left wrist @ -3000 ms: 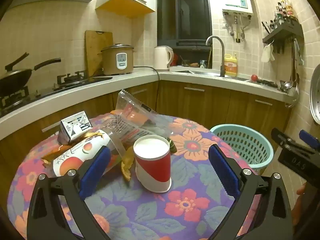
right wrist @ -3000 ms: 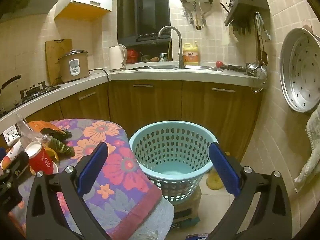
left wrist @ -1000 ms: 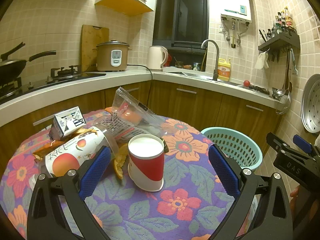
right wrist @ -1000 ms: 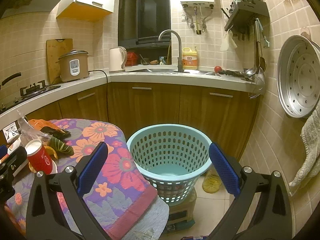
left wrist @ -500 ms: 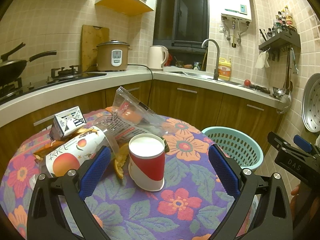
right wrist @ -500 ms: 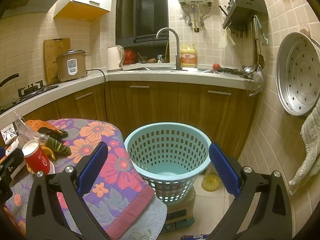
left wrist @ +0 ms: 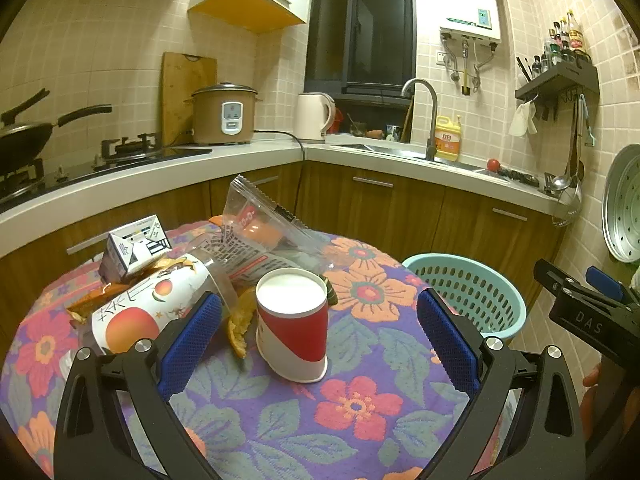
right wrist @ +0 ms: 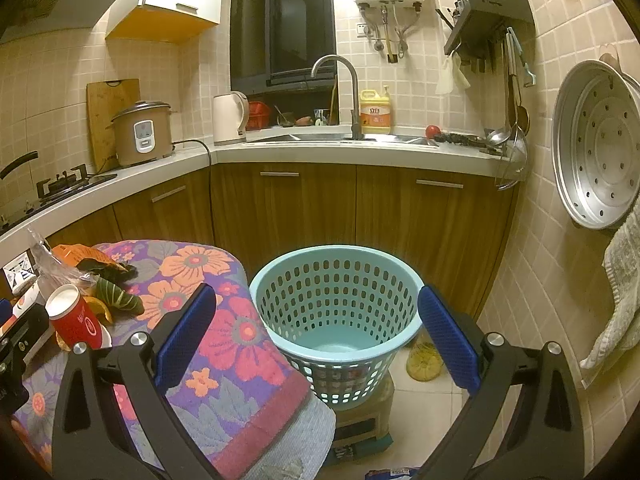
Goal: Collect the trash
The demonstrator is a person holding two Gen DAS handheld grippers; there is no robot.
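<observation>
1. The trash pile crowded the tabletop's (left wrist: 360,420) left and far side: a peach-print bag (left wrist: 136,312), a small carton (left wrist: 134,246) and a clear wrapper (left wrist: 260,232).
2. The left claw (left wrist: 318,344) gaped wide and empty, the red-and-white paper cup (left wrist: 294,320) upright between its fingers, untouched.
3. Bare cloth lay open toward the near edge.
4. Just past the right edge stood the blue basket (right wrist: 336,304); the right claw (right wrist: 318,336) hung wide and empty before it.
</observation>
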